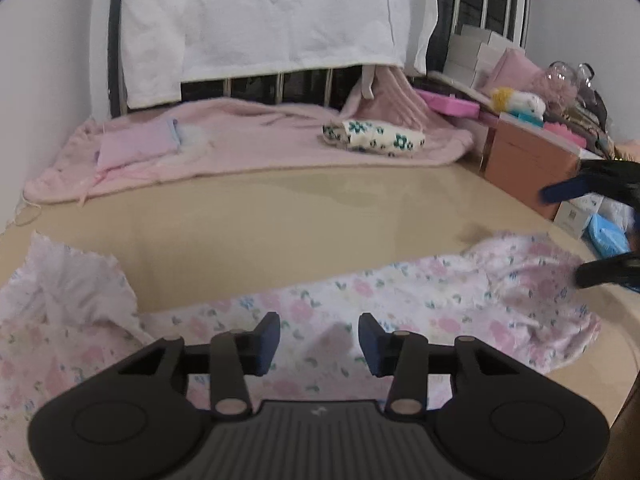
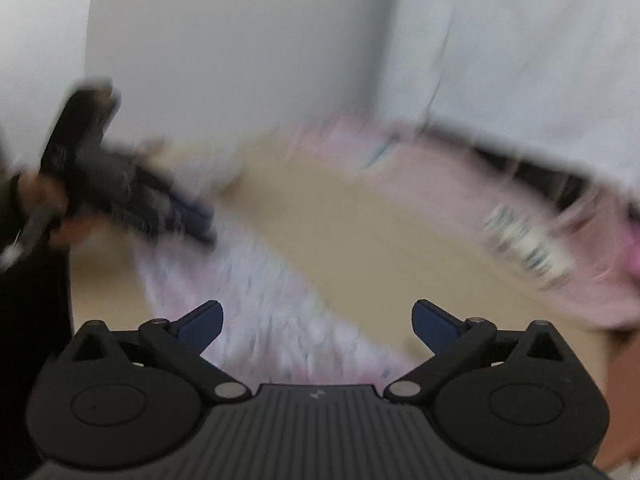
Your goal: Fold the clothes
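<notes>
Fingers on my left gripper (image 1: 319,344) are parted, with a gap between the blue pads and nothing in them; they hover just above the floral garment (image 1: 400,292). That garment lies spread across the near part of the tan bed (image 1: 280,216), running from a rumpled white-and-pink bunch at my left to a crumpled end at my right. Through the gap I see its pink flower print.

Fingers on my right gripper (image 2: 317,320) are spread wide and hold nothing. In the right wrist view everything past them is smeared by blur; I can make out the garment (image 2: 272,300) running below and between the fingers, and my left gripper (image 2: 120,196) as a dark shape at the left, over the cloth's far end. From the left wrist view, the right gripper (image 1: 592,236) shows at the right edge, one blue finger above and one dark finger below, over the garment's crumpled end; whether it touches the cloth I cannot tell.

Farther back on the bed lies a pink blanket (image 1: 248,140). On it sit a folded lilac cloth (image 1: 136,144) at the left and a folded cloth with green flowers (image 1: 376,138) at the right. White sheets (image 1: 260,20) hang over the rail behind. Boxes (image 1: 532,160) and clutter stand beside the bed at the right.
</notes>
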`<act>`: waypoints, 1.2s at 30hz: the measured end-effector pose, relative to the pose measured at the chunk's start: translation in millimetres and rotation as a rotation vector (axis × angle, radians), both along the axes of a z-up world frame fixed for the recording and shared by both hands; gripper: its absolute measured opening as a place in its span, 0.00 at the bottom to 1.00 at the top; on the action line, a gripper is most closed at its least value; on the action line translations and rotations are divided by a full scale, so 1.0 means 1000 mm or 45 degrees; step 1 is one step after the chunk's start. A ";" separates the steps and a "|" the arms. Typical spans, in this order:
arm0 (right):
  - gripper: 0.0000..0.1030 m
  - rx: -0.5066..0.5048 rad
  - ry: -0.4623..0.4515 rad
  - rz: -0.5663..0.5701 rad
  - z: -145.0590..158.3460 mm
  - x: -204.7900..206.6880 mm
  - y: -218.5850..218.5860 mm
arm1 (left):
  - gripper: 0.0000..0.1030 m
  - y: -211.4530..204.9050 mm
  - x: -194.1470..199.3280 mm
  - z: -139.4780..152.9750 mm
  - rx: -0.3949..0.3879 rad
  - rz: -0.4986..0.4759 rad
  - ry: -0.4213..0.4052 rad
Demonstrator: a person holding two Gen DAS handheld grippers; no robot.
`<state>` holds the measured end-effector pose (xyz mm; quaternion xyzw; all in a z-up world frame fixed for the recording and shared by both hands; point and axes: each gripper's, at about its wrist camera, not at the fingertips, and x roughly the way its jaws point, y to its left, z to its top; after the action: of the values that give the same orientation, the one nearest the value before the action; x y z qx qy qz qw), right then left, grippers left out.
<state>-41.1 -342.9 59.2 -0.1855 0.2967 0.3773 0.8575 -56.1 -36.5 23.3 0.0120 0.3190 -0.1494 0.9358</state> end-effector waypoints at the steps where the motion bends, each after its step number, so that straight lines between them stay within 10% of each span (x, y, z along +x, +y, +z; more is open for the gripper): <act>1: 0.58 -0.034 0.098 -0.023 -0.006 0.014 0.000 | 0.41 -0.002 0.000 -0.002 0.002 -0.004 0.007; 2: 0.19 -0.067 0.196 -0.047 -0.013 0.029 -0.001 | 0.41 -0.004 0.001 -0.004 0.005 -0.007 0.015; 3: 0.07 -0.085 0.257 -0.064 -0.015 0.037 0.000 | 0.40 -0.005 0.000 -0.006 0.007 -0.009 0.020; 7: 0.06 -0.054 0.284 -0.044 0.005 0.021 0.003 | 0.40 -0.004 -0.002 -0.012 0.023 -0.012 0.024; 13: 0.07 0.146 0.653 -0.228 -0.024 0.051 -0.020 | 0.41 -0.004 -0.005 -0.017 0.053 -0.040 -0.015; 19: 0.49 0.107 0.264 -0.259 -0.016 0.013 -0.031 | 0.41 -0.002 -0.007 -0.017 0.089 -0.070 -0.034; 22: 0.40 0.216 0.063 -0.261 0.008 -0.009 -0.037 | 0.41 -0.001 -0.008 -0.017 0.083 -0.065 -0.039; 26: 0.20 0.279 0.089 -0.242 -0.002 -0.005 -0.020 | 0.41 -0.003 -0.010 -0.015 0.095 -0.032 -0.044; 31: 0.23 0.204 0.171 -0.368 -0.022 0.004 -0.013 | 0.44 0.048 -0.069 0.031 -0.026 0.133 -0.197; 36: 0.41 0.272 -0.100 -0.302 0.034 -0.033 0.021 | 0.73 0.143 -0.146 0.058 0.008 0.338 -0.252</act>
<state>-73.8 -322.1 93.0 -0.0715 0.2409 0.2951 0.9218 -202.3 106.3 81.4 -0.0125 0.2244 -0.0215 0.9742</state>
